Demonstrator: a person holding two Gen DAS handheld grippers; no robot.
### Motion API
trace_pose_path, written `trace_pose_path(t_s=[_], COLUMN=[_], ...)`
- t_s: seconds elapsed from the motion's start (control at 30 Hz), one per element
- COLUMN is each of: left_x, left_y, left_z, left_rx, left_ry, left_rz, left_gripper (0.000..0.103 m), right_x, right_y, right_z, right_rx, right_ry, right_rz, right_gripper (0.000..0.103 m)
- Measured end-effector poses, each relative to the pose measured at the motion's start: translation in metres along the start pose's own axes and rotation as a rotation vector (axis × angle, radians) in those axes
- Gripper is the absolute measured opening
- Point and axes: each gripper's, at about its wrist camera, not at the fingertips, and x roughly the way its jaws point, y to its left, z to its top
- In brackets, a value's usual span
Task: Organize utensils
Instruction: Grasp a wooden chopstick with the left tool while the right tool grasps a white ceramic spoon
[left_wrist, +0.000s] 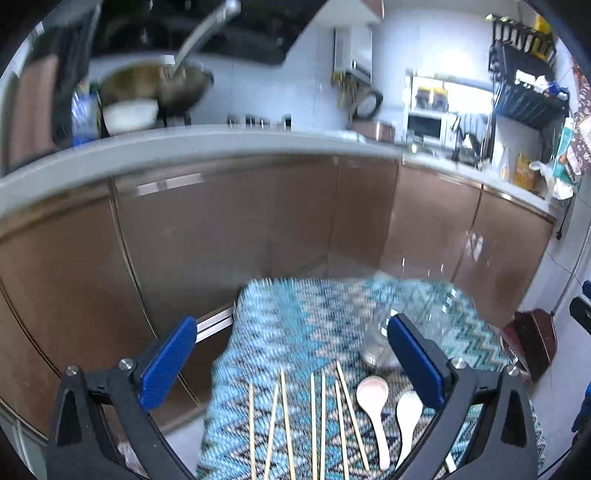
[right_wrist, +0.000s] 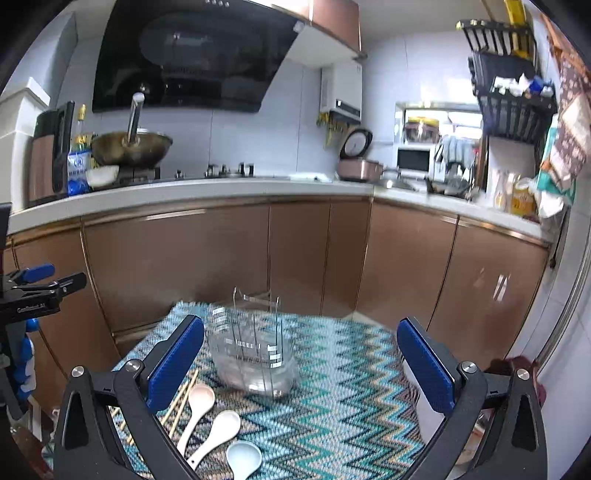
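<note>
Several wooden chopsticks (left_wrist: 314, 424) lie side by side on a blue zigzag cloth (left_wrist: 295, 325), with a pink spoon (left_wrist: 373, 397) and a white spoon (left_wrist: 408, 410) to their right. My left gripper (left_wrist: 291, 365) is open and empty above them. A clear utensil holder with a wire frame (right_wrist: 255, 354) stands mid-cloth; it also shows in the left wrist view (left_wrist: 380, 347). In the right wrist view the pink spoon (right_wrist: 199, 400), the white spoon (right_wrist: 221, 428) and a pale blue spoon (right_wrist: 243, 458) lie in front of the holder. My right gripper (right_wrist: 301, 365) is open and empty.
The cloth (right_wrist: 351, 387) covers a small table in front of brown kitchen cabinets (right_wrist: 177, 266). A counter (right_wrist: 221, 190) behind carries a wok (right_wrist: 131, 147), bottles and a rice cooker (right_wrist: 358, 166). A white object (right_wrist: 424, 406) lies at the cloth's right edge.
</note>
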Motion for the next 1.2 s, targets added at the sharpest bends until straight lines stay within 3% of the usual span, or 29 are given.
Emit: trace_pose_path(t_s=[0.17, 0.3, 0.33, 0.43, 0.53, 0.67, 0.87, 1.2], left_x=[0.043, 0.085, 0.099, 0.14, 0.177, 0.205, 0.239, 0.265], left_y=[0.003, 0.006, 0.008, 0.016, 0.028, 0.033, 0.033, 0.039], left_z=[-0.015, -0.023, -0.025, -0.033, -0.044, -0.051, -0.057, -0.066], left_rx=[0.006, 0.026, 0.018, -0.02, -0.074, -0.094, -0.07, -0.058], left_ry=[0.172, 0.318, 0.367, 0.513, 0.626, 0.698, 0.768, 0.823], left_rz=[-0.018, -0.045, -0.061, -0.12, -0.159, -0.166, -0.14, -0.099], left_gripper=[0.103, 0.101, 0.094, 0.06, 0.05, 0.034, 0.02, 0.011], right_x=[0.04, 0.08, 0.09, 0.125, 0.155, 0.181, 0.213, 0.241], right_y=[-0.01, -0.012, -0.011, -0.009, -0.003, 0.004, 0.008, 0.02], right_z=[-0.028, -0.056, -0.063, -0.088, -0.111, -0.127, -0.143, -0.149], right_rx=[0.042, 0.078, 0.089, 0.135, 0.155, 0.16, 0.14, 0.082], right_ry=[0.141, 0.272, 0.304, 0.42, 0.521, 0.598, 0.677, 0.738], right_rz=[0.09, 0.192, 0.222, 0.342, 0.429, 0.503, 0.555, 0.65], right_gripper=[0.091, 0.072, 0.065, 0.046, 0.037, 0.033, 0.029, 0.024])
